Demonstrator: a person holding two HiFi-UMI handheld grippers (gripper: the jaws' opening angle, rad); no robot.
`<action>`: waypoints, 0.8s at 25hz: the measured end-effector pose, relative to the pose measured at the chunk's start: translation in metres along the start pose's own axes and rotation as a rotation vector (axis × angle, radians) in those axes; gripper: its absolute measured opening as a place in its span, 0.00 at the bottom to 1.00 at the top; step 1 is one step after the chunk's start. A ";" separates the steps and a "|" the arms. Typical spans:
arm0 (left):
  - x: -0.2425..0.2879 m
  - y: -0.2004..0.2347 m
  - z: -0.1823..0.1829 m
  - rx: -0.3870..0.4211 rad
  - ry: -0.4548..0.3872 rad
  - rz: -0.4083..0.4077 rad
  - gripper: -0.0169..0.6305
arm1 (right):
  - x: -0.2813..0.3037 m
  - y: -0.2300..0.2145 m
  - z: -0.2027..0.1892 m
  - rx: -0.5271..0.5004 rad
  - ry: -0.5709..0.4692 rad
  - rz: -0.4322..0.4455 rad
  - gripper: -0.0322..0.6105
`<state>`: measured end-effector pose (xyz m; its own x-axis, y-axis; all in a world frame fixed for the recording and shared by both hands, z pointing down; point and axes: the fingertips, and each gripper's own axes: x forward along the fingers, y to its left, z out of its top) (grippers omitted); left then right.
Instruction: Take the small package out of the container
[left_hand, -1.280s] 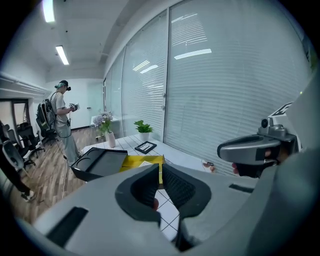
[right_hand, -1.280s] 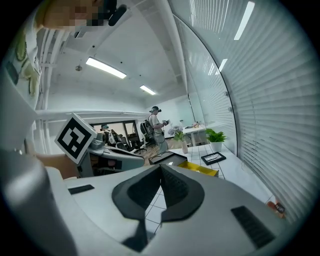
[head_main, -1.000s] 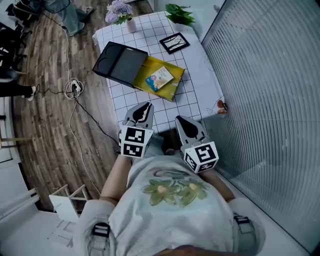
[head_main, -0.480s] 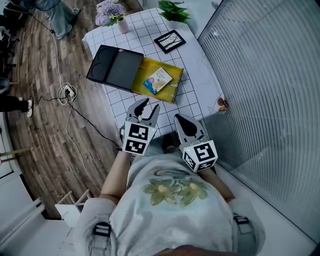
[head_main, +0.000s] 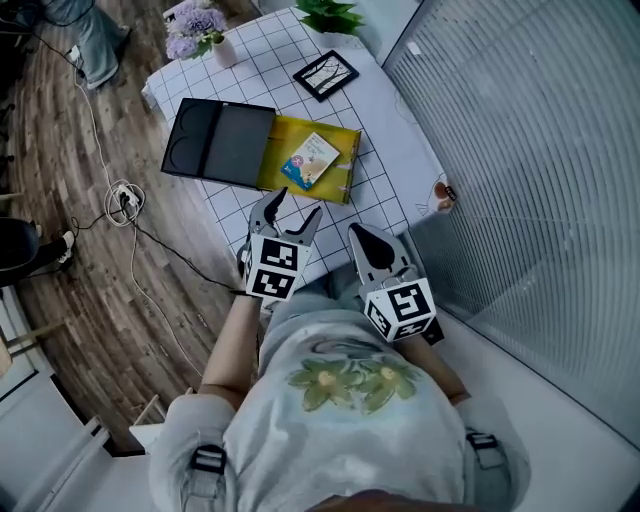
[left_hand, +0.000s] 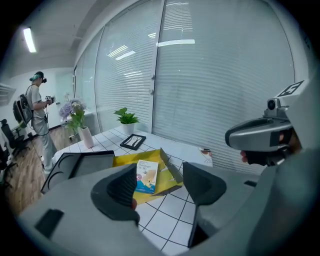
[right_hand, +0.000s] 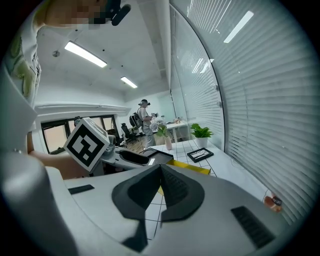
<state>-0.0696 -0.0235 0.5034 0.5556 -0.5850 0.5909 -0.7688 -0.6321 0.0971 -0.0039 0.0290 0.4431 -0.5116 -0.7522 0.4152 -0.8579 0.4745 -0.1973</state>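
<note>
A small blue and white package (head_main: 310, 160) lies flat in an open yellow container (head_main: 280, 135) on the checked table (head_main: 385, 150). The container's black lid (head_main: 220, 142) lies beside it on the left. My left gripper (head_main: 293, 205) hovers at the table's near edge, short of the container. Its jaws have just been opening, stand apart, and have nothing between them. In the left gripper view the package (left_hand: 146, 176) shows beyond the jaws' gap. My right gripper (head_main: 358, 235) is shut and empty, close to the person's body; its jaws (right_hand: 161, 192) meet.
At the table's far end stand a vase of flowers (head_main: 205, 30), a potted plant (head_main: 325, 15) and a black picture frame (head_main: 325, 73). A small orange item (head_main: 442, 192) lies at the right edge. Window blinds run along the right. A cable and power strip (head_main: 122, 200) lie on the floor at the left.
The left gripper's jaws have gone from shut to apart, and it has moved forward over the table's near edge. The right gripper has barely moved and stays shut.
</note>
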 end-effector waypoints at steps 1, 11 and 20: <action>0.002 0.002 0.000 0.008 0.006 0.009 0.45 | 0.000 0.000 -0.001 0.001 0.006 -0.002 0.06; 0.046 0.015 -0.008 0.062 0.120 0.041 0.55 | 0.016 -0.011 -0.001 -0.001 0.040 0.031 0.06; 0.083 0.025 -0.019 0.097 0.260 0.045 0.60 | 0.035 -0.040 0.014 -0.004 0.041 0.060 0.06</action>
<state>-0.0490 -0.0783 0.5696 0.4121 -0.4714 0.7797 -0.7499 -0.6616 -0.0036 0.0117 -0.0220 0.4530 -0.5597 -0.7032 0.4385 -0.8255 0.5199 -0.2199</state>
